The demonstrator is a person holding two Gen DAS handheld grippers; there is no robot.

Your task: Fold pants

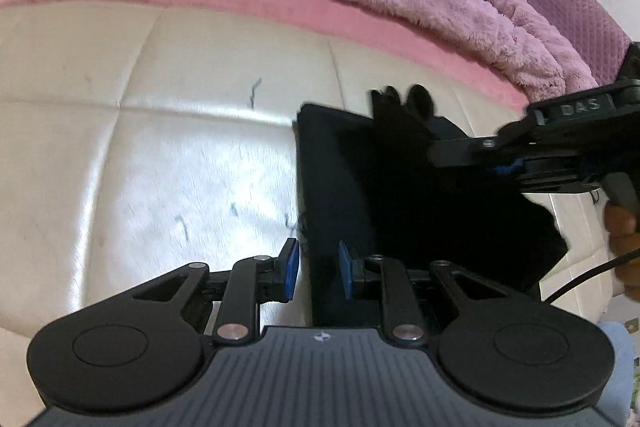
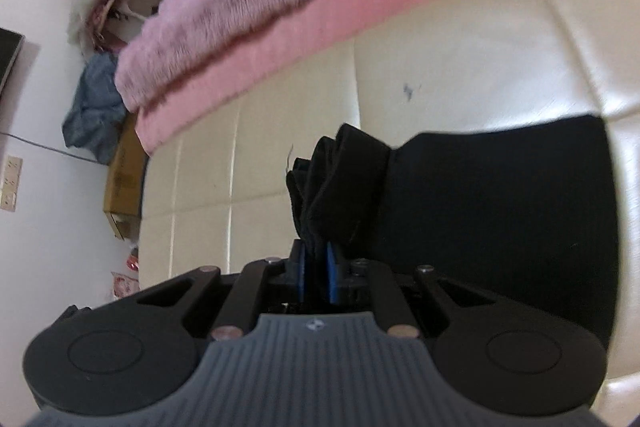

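1. The left hand-held gripper (image 1: 318, 269) stands apart, astride the near edge of the pants (image 1: 400, 195), not clamping.
2. The right hand-held gripper (image 2: 316, 267) is clamped on a bunched end.
3. The pants lie on the cream bed (image 1: 160, 147): soft, light, limp; take them at hems or corners.

Black pants (image 2: 480, 195) lie partly folded flat on a cream quilted surface, one bunched end lifted off it, rumpled and thick.
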